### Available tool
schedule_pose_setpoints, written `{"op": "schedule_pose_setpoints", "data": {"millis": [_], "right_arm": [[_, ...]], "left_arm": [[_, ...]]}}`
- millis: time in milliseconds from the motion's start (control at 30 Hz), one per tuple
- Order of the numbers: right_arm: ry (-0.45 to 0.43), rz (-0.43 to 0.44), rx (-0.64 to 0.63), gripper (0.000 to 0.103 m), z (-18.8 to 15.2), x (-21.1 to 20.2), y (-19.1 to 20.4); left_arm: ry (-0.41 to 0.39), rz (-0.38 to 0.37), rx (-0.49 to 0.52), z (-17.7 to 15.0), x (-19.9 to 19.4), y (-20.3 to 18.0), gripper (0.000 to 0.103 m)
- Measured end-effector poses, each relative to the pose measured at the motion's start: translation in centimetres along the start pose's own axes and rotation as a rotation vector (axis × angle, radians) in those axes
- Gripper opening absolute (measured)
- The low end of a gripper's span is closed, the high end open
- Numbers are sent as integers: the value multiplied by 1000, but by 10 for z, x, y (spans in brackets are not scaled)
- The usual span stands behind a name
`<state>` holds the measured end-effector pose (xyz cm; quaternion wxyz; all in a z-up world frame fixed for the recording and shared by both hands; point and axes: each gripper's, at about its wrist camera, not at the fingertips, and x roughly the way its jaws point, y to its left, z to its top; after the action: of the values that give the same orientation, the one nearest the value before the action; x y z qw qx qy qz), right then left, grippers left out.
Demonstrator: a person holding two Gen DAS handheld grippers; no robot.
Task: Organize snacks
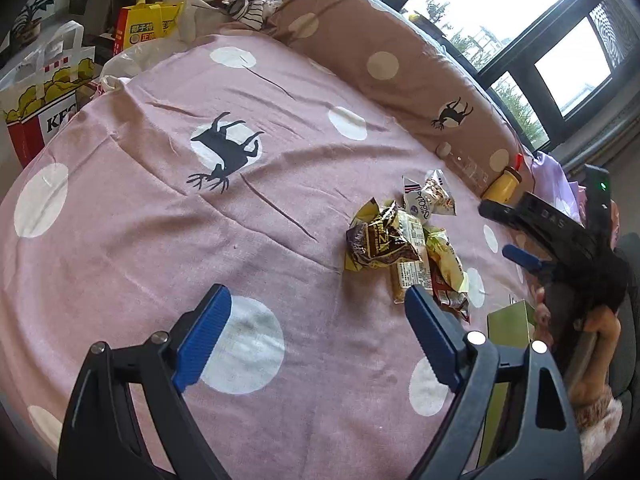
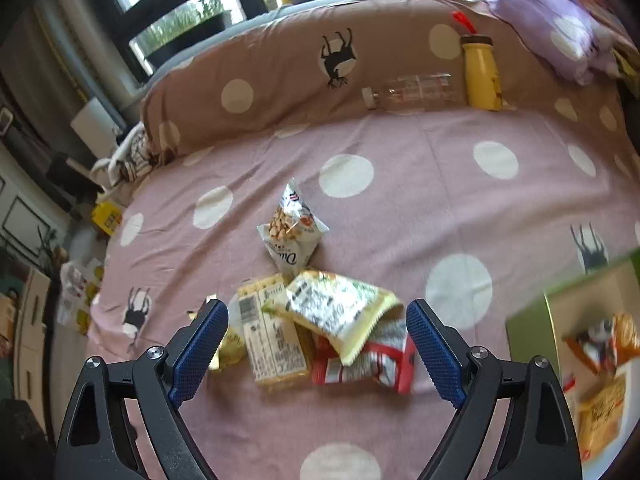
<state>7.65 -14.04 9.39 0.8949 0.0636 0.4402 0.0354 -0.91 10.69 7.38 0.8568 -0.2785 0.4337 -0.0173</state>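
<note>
Right gripper [image 2: 317, 350] gaping over snack pile [image 2: 320, 320], seemingly clear; blurred.

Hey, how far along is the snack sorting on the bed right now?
Partly done: a few packets already lie in the green box. In hand: nothing; the left gripper and right gripper are both open and empty. Left: the pile of snack packets and the white peanut packet on the pink sheet.
</note>
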Motion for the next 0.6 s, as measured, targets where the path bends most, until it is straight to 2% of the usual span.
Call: {"op": "schedule_pose_setpoints", "data": {"millis": [200,300,433,533,600], "right_arm": [[60,-87,-127,91,40,61,33],[95,-118,-205,91,43,87,46],[120,-191,-237,89,40,107,45],[113,-174,-223,63,37,108,40],[87,-165,-213,55,35,101,36]], "left_arm": [[-8,38,-35,9,1,11,89],[-12,64,-27,11,3,12,90],[-1,52,-26,11,4,12,90],[1,55,-15,10,5,10,90],[8,61,-1,9,7,7,90]]}}
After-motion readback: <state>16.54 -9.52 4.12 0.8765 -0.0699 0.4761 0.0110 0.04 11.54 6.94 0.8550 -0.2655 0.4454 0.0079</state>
